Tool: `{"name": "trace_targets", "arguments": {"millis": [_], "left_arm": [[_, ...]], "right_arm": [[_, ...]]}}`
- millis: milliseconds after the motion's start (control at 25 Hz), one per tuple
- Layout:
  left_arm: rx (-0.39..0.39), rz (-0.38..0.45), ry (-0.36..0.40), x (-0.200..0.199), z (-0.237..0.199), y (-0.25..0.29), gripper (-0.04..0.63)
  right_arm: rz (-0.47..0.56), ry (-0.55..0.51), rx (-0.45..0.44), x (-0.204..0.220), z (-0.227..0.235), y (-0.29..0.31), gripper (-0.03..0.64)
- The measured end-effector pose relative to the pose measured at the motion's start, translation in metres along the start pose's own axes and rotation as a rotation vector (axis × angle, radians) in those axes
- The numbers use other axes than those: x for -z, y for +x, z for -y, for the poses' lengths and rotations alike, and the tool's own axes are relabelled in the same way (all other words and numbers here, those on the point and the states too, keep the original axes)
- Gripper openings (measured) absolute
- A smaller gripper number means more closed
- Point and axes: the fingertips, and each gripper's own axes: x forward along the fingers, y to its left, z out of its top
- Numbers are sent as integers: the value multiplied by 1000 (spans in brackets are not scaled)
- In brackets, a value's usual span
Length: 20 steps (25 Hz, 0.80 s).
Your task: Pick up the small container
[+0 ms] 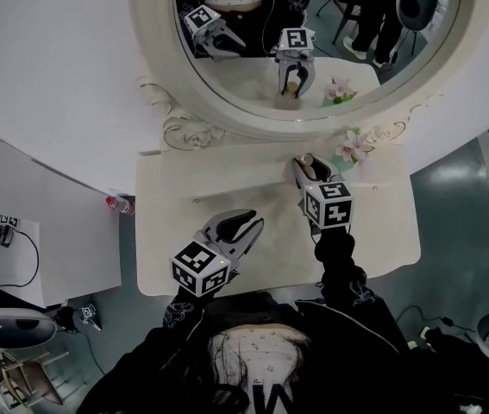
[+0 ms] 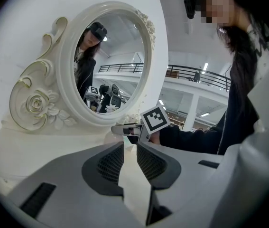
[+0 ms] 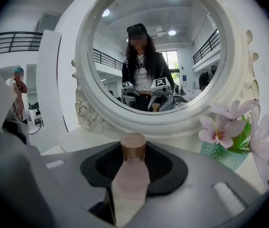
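The small container (image 3: pixel 132 174) is a pale pink bottle with a copper cap. It stands upright between the jaws of my right gripper (image 3: pixel 133 151), whose pads press its sides. In the head view the container (image 1: pixel 311 168) and the right gripper (image 1: pixel 309 164) are at the back of the white vanity table (image 1: pixel 184 197), just below the mirror frame. My left gripper (image 1: pixel 248 224) hovers over the table's front middle, shut with nothing in it. In the left gripper view the left gripper (image 2: pixel 130 146) shows only a thin slit between its jaws, and it points toward the right gripper (image 2: pixel 133 130).
A large oval mirror (image 1: pixel 313 41) in an ornate white frame rises at the table's back. Pink flowers in a teal vase (image 3: pixel 229 137) stand just right of the held container, close to the frame. A red-capped bottle (image 1: pixel 116 203) sits off the table's left edge.
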Motion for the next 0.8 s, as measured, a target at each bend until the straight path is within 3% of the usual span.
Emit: {"name": "trace_targets", "arguments": {"millis": [600, 800], "left_arm": [[25, -28, 1, 8, 15, 4, 64], [37, -56, -5, 17, 23, 5, 108]], "right_arm": [[68, 10, -118, -32, -53, -54, 147], [102, -8, -155, -45, -72, -80, 147]]}}
